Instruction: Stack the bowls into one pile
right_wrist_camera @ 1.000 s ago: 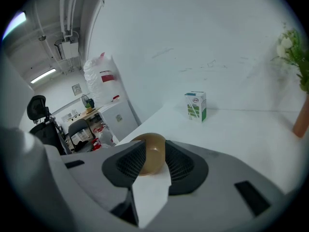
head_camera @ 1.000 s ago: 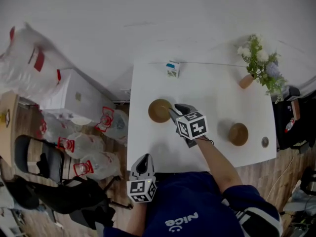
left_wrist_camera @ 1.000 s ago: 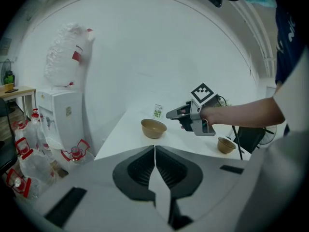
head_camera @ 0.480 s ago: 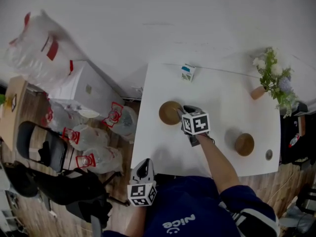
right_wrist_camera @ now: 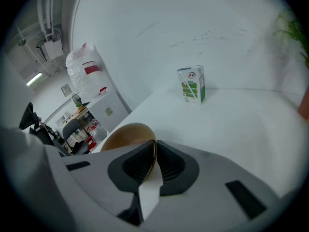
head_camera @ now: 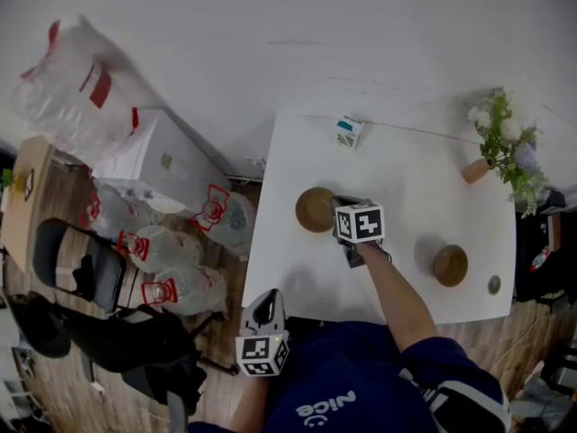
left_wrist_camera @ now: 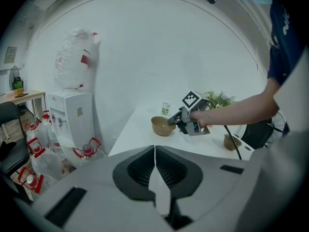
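- A white table (head_camera: 415, 188) fills the centre right of the head view, with wooden floor round it.
- At the left of that view stand a white cabinet (head_camera: 158, 165), with a big clear plastic sack (head_camera: 68, 88) above it in the frame and water bottles (head_camera: 149, 246) below it.
- The left gripper (head_camera: 263, 307) hangs at the lower centre of the head view, off the table's near edge. In the left gripper view its jaws (left_wrist_camera: 154, 151) lie together with nothing between them.
- The right gripper (head_camera: 335, 207) lies at the middle of the table, pointing towards the frame's left. Its jaws have just been closing, and in the right gripper view they clamp (right_wrist_camera: 154, 151) the thin rim of a bowl.
- The gripped bowl (head_camera: 314, 209) sits left of centre on the table. It is round, tan-brown and matt, with a thin wall and a deep hollow, and it stands mouth up. In the right gripper view it (right_wrist_camera: 126, 134) shows at the lower left, with its nearest rim pinched.
- The second bowl (head_camera: 450, 265) is of the same brown. It stands alone near the table's lower right corner, well apart from the first.
- A small vase of flowers (head_camera: 500, 147) stands at the table's upper right corner.
- A green and white carton (head_camera: 346, 133) stands upright at the table's upper edge.
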Demonstrator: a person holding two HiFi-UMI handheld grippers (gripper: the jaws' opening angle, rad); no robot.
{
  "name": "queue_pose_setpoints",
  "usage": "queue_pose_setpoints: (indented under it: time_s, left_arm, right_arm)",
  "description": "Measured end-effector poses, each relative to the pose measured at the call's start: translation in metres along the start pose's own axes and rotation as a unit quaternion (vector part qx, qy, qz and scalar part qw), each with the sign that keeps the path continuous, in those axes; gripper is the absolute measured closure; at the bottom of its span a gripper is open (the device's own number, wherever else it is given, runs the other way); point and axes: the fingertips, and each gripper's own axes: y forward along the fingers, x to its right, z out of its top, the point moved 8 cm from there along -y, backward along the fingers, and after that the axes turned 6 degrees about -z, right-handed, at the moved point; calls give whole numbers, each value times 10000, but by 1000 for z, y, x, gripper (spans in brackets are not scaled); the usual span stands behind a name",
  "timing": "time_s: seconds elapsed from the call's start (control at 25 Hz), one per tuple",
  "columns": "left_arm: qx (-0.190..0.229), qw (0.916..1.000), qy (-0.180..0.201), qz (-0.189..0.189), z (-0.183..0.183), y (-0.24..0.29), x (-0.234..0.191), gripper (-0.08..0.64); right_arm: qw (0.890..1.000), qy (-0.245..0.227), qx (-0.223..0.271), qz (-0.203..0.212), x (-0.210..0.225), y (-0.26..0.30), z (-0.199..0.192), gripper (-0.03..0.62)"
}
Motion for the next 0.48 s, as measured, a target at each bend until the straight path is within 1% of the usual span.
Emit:
queue_pose_setpoints:
  time_s: [0.12, 0.32, 0.48]
  left_arm:
    - [18, 10000, 1, -20, 0, 1, -1, 537]
    - [77, 9999, 39, -103, 0, 4, 0, 537]
    - [127, 9997, 64, -178, 2, 6, 0, 537]
  right_arm:
    - [10000, 51, 26, 25, -1, -1, 2, 554]
    - [9999, -95, 123, 33, -4, -12, 4, 555]
    - [9996, -84, 250, 103, -5, -26, 10, 555]
